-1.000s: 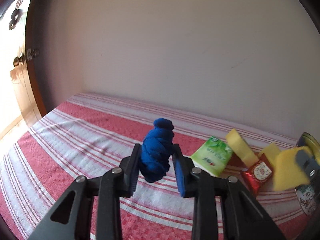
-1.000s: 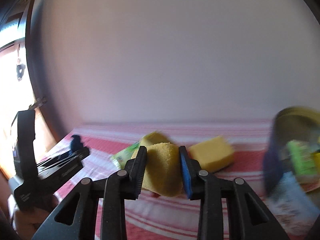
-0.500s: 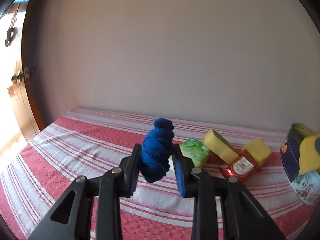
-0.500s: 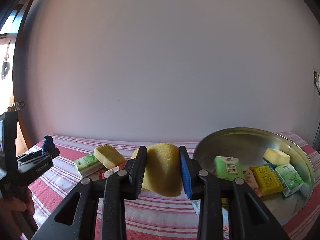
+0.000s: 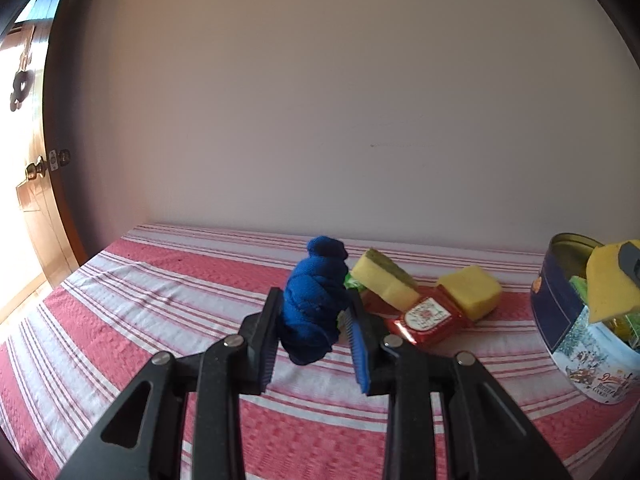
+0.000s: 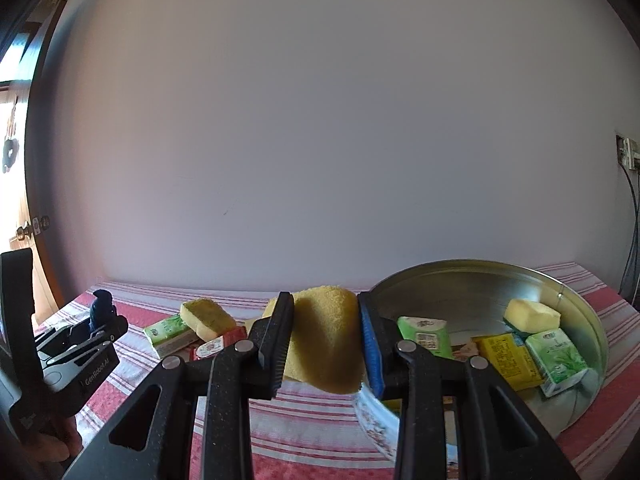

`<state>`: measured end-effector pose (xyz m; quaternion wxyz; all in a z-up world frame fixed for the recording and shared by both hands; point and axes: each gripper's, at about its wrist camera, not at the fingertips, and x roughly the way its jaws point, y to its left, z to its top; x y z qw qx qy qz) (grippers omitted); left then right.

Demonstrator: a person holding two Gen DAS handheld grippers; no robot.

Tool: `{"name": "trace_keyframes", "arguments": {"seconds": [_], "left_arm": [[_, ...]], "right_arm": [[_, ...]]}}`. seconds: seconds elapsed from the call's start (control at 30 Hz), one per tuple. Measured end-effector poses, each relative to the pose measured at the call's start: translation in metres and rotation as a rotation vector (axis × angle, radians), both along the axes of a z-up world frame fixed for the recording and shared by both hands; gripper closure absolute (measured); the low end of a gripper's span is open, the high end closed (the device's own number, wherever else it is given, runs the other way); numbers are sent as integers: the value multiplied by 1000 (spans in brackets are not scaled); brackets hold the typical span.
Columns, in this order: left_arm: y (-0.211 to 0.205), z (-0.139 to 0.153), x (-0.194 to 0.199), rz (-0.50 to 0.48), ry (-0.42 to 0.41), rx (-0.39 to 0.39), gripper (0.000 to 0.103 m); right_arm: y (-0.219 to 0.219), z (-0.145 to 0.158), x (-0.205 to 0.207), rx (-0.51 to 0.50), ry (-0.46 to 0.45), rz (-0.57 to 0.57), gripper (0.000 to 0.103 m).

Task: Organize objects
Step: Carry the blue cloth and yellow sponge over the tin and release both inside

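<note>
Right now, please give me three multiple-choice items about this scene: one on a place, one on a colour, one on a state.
1. Where is the red packet?
A. in the tin
B. on the striped cloth
C. in a gripper

2. What colour is the cloth bundle in the left gripper?
A. blue
B. yellow
C. green

3. The right gripper is
A. open, empty
B. shut on the yellow sponge
C. shut on a green pack

Key: 1 B, it lies on the striped cloth outside the tin; 2 A, blue folds; 3 B, pads press the yellow sponge.
</note>
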<state>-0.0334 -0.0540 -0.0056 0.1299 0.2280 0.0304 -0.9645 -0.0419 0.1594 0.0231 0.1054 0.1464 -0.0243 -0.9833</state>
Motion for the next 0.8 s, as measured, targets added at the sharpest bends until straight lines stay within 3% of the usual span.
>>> {"name": "trace_keyframes", "arguments": {"seconds": [0.8], "left_arm": [[90, 8, 7, -105, 2, -7, 73]], "right_arm": [[82, 21, 12, -56, 38, -71, 68]]}}
